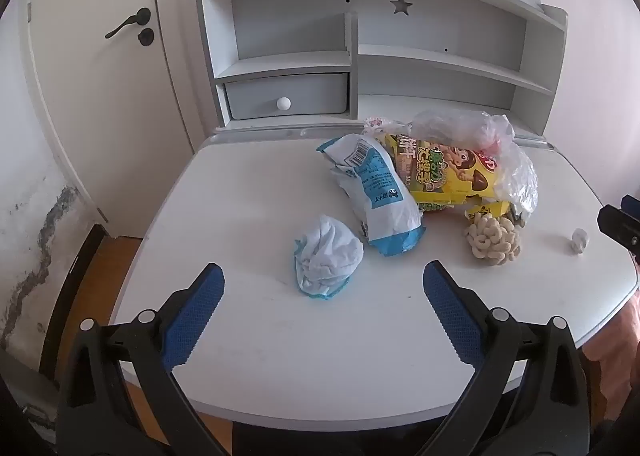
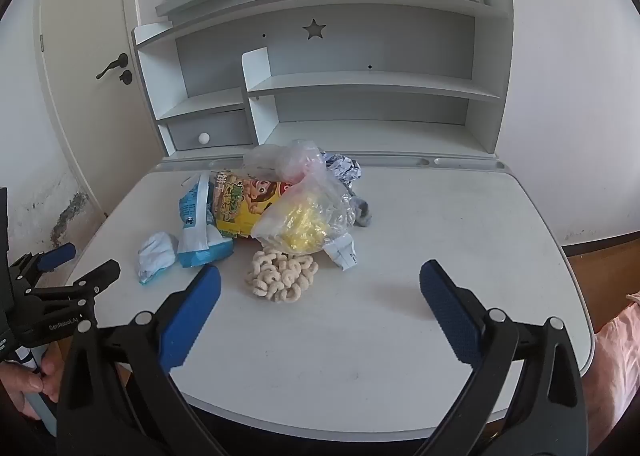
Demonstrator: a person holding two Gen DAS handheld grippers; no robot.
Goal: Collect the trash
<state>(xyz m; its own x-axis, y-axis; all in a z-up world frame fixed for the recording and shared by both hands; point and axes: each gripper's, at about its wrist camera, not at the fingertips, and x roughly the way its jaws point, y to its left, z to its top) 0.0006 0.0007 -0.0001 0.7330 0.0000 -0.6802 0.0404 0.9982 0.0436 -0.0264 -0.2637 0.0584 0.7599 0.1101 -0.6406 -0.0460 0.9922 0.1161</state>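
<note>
A heap of trash lies on the white desk [image 1: 248, 336]: a crumpled white-and-blue tissue [image 1: 327, 257], a blue-and-white wrapper [image 1: 376, 195], a yellow snack box [image 1: 452, 175], a clear plastic bag [image 1: 480, 135] and a clump of puffed rings [image 1: 493, 240]. My left gripper [image 1: 323, 278] hovers open just in front of the tissue, holding nothing. In the right wrist view the rings [image 2: 282, 276] lie just beyond my open, empty right gripper [image 2: 320, 276], with the plastic bag [image 2: 308, 215], snack box [image 2: 244, 195], wrapper [image 2: 198, 232] and tissue [image 2: 157, 256] behind and to the left.
A small white paper ball [image 1: 579, 240] lies near the desk's right edge. A white shelf unit [image 1: 400, 55] with a drawer [image 1: 286, 95] stands at the desk's back. A door [image 1: 100, 95] is on the left. A crumpled foil piece [image 2: 343, 167] sits behind the heap. A hand [image 2: 24, 384] holds the left gripper.
</note>
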